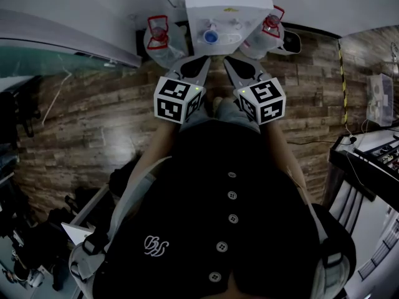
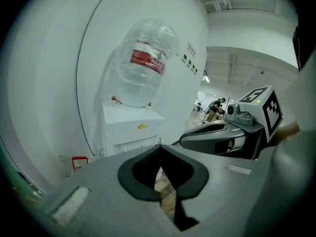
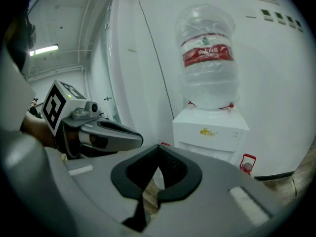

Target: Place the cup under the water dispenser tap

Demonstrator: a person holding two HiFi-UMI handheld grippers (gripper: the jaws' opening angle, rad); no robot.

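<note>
The white water dispenser point(image 1: 225, 5) stands against the wall ahead, with a blue tap point(image 1: 211, 37) on its front. In the gripper views a large clear bottle point(image 2: 144, 63) with a red label sits upside down on top of the dispenser point(image 3: 210, 132). My left gripper point(image 1: 199, 64) and right gripper point(image 1: 232, 64) are held side by side just short of it, both pointing at it. The left gripper point(image 2: 160, 146) has its tips together with nothing between them, and so does the right gripper point(image 3: 159, 146). No cup shows plainly in any view.
Two clear water jugs with red handles stand on the floor, one left of the dispenser point(image 1: 159, 36) and one right point(image 1: 269, 25). The floor point(image 1: 93, 117) is wood plank. A glass partition point(image 1: 56, 55) runs at the left, and a desk with equipment point(image 1: 374, 154) is at the right.
</note>
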